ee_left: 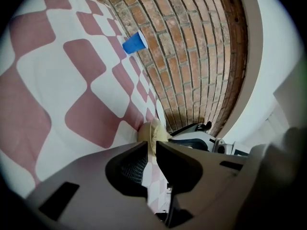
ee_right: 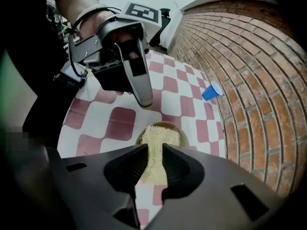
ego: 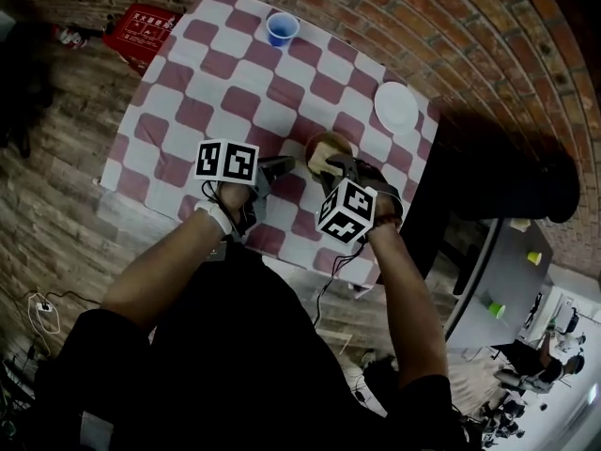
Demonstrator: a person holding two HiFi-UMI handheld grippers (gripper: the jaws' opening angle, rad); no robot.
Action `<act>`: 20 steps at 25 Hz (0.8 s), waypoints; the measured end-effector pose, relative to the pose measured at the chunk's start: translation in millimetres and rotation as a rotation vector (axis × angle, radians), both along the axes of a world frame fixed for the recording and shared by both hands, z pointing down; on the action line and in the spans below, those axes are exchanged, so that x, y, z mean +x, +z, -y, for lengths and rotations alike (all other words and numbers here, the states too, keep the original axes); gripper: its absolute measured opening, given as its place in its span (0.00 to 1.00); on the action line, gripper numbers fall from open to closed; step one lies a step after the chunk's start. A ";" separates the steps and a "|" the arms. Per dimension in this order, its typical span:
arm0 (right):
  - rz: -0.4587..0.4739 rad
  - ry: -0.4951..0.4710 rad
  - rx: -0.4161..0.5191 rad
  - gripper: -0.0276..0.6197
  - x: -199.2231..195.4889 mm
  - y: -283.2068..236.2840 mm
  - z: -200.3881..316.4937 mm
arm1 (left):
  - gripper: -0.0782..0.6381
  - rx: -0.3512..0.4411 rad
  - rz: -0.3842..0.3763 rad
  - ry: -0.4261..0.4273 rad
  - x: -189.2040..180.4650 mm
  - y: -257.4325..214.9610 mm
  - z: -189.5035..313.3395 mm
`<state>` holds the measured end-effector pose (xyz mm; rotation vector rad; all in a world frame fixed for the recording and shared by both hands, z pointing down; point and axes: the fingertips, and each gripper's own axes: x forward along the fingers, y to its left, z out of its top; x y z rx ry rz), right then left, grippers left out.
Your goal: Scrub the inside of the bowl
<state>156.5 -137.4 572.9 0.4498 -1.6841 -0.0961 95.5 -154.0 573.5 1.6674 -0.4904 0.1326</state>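
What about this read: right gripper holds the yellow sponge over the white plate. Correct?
Not the white plate. The right gripper holds the yellow sponge over the bowl, as the right gripper view shows. In the head view the plate sits apart, further right.

A table (ego: 218, 90) under a red-and-white checked cloth (ego: 178, 125) stands against a brick wall (ego: 470, 36). The floor (ego: 56, 195) seems to be worn brick or plank. A grey desk (ego: 507, 266) stands to the right; the room is dim.
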 end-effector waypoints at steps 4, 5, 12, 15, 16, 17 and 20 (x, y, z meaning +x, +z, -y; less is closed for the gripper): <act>-0.102 0.024 0.051 0.20 20.2 2.0 16.8 | 0.17 -0.026 -0.021 -0.007 0.9 2.0 -11.4; -0.104 0.042 0.063 0.20 21.6 1.6 22.0 | 0.17 -0.030 -0.025 -0.005 2.3 2.3 -14.4; 0.070 0.148 0.086 0.20 -8.1 -5.0 33.3 | 0.17 -0.051 -0.032 0.017 4.1 4.2 -29.0; 0.082 0.112 0.067 0.20 -15.5 -3.6 21.3 | 0.17 -0.062 -0.040 0.012 2.2 6.0 -30.5; 0.083 0.104 0.063 0.20 -15.2 -3.4 17.0 | 0.17 -0.065 -0.042 0.008 1.2 6.3 -30.6; 0.085 0.104 0.064 0.20 -13.5 -4.0 13.6 | 0.17 -0.068 -0.043 0.004 0.3 6.3 -30.6; 0.117 0.161 0.104 0.20 -0.7 -14.0 10.7 | 0.17 -0.066 -0.045 -0.002 -2.4 3.8 -30.9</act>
